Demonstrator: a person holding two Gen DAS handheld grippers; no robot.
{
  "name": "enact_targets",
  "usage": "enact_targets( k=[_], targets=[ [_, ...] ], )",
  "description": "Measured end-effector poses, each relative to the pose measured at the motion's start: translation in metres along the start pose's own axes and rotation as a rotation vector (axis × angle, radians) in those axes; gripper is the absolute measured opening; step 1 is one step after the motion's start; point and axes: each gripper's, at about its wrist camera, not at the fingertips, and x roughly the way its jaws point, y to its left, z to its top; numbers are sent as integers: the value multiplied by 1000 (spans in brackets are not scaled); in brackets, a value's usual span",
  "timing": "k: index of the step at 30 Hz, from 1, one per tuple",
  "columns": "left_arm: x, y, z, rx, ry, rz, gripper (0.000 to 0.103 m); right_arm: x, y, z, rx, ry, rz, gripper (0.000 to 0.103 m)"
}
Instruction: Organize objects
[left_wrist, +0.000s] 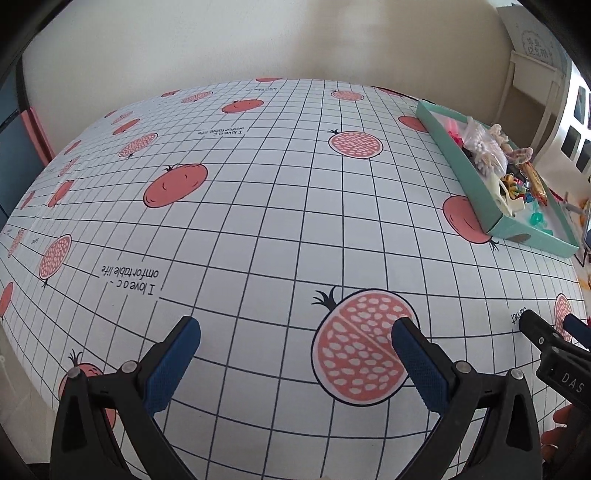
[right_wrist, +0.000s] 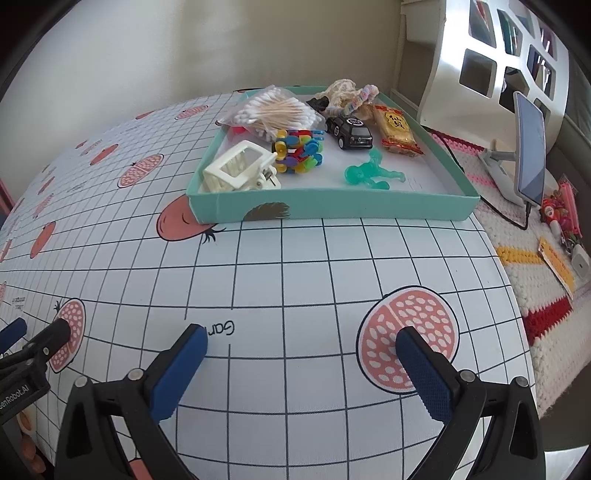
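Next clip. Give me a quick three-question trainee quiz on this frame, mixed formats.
1. True or false: the black toy car lies inside the teal box.
2. Which lies nearest the box's front wall? A) cotton swabs B) white hair claw C) snack packet
3. Fill in: the left gripper and right gripper both hold ____.

Key: 1 true; 2 B; 3 nothing, both are open over the tablecloth.

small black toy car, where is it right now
In the right wrist view, the small black toy car sits inside the shallow teal cardboard box, toward its back right, between the multicoloured plastic links and the orange snack packet.
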Motion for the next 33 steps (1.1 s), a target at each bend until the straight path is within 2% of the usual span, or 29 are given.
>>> enact_targets(
  k=[33],
  targets=[
    [4,-4,-4,-7,-10,2,103,0,-1,-2,6,-27,-1,103]
  ],
)
